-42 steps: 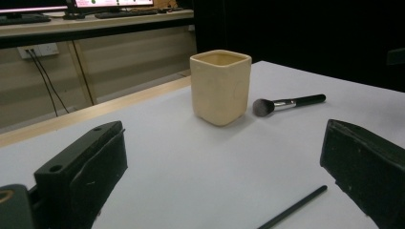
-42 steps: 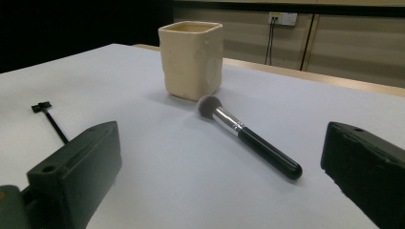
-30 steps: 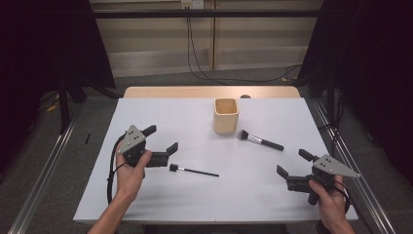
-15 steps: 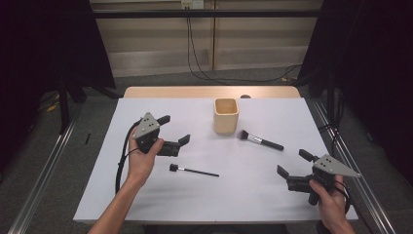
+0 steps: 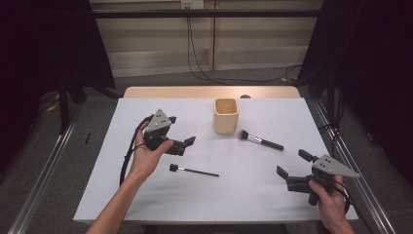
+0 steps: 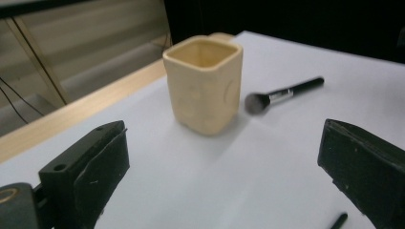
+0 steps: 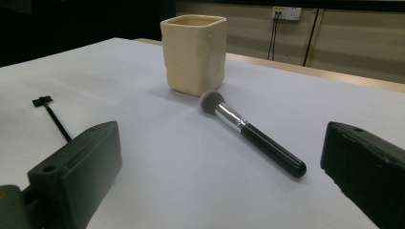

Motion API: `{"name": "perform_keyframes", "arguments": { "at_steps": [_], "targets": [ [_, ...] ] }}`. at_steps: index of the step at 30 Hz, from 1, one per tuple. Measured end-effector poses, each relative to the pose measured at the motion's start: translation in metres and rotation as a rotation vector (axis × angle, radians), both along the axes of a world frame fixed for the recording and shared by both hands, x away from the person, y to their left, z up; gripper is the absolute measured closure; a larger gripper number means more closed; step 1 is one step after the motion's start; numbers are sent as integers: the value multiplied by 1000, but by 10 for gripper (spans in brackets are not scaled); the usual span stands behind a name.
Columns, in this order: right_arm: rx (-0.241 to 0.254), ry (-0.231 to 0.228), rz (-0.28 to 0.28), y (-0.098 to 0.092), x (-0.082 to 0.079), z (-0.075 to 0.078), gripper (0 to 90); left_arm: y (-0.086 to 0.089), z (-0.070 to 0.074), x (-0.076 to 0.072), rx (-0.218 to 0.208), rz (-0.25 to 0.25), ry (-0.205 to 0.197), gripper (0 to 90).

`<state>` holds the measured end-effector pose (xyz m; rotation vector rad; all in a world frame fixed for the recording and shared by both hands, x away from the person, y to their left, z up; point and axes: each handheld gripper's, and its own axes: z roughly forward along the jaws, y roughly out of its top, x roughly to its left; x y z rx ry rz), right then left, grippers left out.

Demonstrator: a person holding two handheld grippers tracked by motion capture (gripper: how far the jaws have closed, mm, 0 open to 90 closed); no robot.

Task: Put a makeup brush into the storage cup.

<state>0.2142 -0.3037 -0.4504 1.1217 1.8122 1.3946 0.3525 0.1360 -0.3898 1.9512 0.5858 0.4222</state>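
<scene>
left gripper (image 5: 184,144): it has moved up and inward from the near-left of the tabletop (image 5: 146,195) toward the middle over the last second; it now hangs above the surface and points at the cup (image 5: 226,116). Jaws spread wide, nothing between them.
right gripper (image 5: 291,177): unchanged, parked near the right front edge. Jaws spread, empty.
cup: cream, square-mouthed, upright at the back centre of the tabletop. In my left gripper view it sits dead ahead (image 6: 204,83), framed between my jaws but not yet reached.
powder brush (image 5: 259,140): lies flat just right of the cup, bristle head toward the cup, handle pointing away. It lies straight ahead of my right jaws in the right gripper view (image 7: 250,131), and has not moved.
thin brush (image 5: 193,170): lies flat in front of the cup, nearer me, and now below and behind my left jaws. Not moved.
read: my guess is the brushes go into the cup. The left passes over the thin brush and lines up on the cup, so I judge it is going to steady the cup, not pick.
next: right takes the powder brush, likely by the handle.
</scene>
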Motion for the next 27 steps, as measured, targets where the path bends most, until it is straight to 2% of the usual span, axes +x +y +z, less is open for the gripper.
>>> {"name": "perform_keyframes", "arguments": {
  "at_steps": [7,9,12,13,15,18,19,21,23,24,25,27],
  "targets": [
    [-3,3,-1,1,0,0,0,-1,2,5,40,-42,102,27],
    [-7,4,-2,1,0,0,0,-1,4,6,73,-35,98,36],
    [-7,5,0,0,1,0,0,0,5,9,91,-53,137,40],
    [-7,3,-1,0,1,0,0,0,6,10,123,-57,133,45],
    [-4,3,-2,0,1,0,0,-1,7,11,152,-61,144,44],
    [-6,4,1,0,1,0,0,-3,8,11,211,-86,174,44],
    [-6,4,1,0,1,0,0,-5,8,12,214,-89,192,45],
    [-9,4,4,1,1,0,0,-6,9,13,254,-110,187,45],
    [-10,4,4,1,1,0,0,-8,8,14,275,-116,191,46],
    [-12,3,5,1,1,0,0,-9,7,15,270,-107,190,54],
    [-16,3,2,1,1,0,0,-9,6,16,294,-117,183,63],
    [-16,4,5,1,1,0,0,-11,3,17,329,-133,197,60]
  ]
}}
